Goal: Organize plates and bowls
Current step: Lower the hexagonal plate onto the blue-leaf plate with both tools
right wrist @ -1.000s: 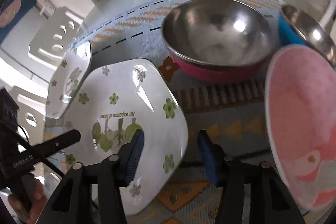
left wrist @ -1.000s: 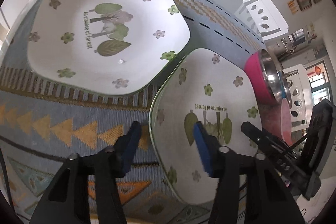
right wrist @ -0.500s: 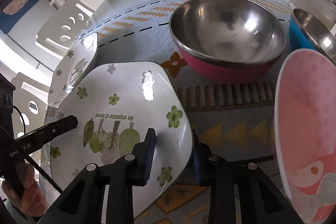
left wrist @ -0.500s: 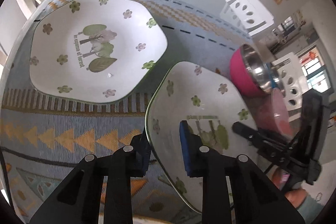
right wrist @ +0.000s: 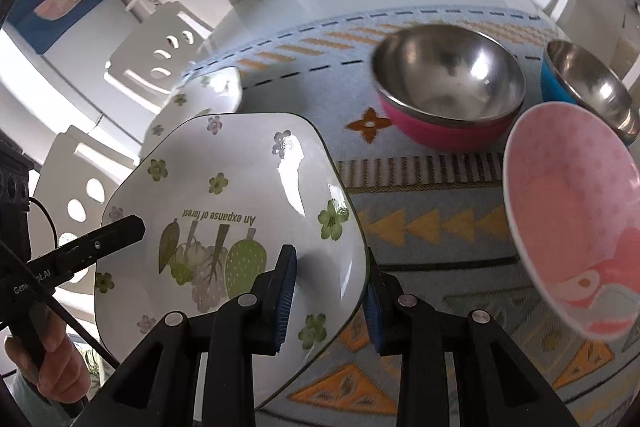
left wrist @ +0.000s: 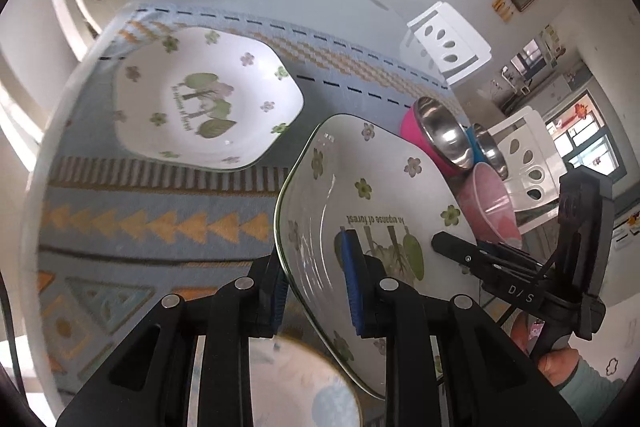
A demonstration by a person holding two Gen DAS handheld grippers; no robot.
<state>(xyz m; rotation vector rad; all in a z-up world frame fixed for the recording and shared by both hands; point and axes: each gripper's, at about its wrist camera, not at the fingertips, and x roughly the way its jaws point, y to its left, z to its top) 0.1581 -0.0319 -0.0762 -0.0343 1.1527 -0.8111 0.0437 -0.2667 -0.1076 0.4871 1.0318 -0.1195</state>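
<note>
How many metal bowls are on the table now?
2. The pink bowl stands on the cloth behind the held plate; the blue bowl is to its right, partly behind the pink dish. Others may be hidden.

the held plate [right wrist: 240,187] looks like glazed ceramic, glossy, with bright glare streaks. the second flowered plate [left wrist: 208,103] has the same smooth glaze. the table runner [left wrist: 140,211] is woven cloth, matt and ribbed. the pink-sided bowl [right wrist: 448,95] and blue-sided bowl [right wrist: 584,87] have shiny metal insides. the pink bowl [right wrist: 568,219] looks smooth, softly glossy. gripper fingers [right wrist: 260,315] are matt black plastic.
</note>
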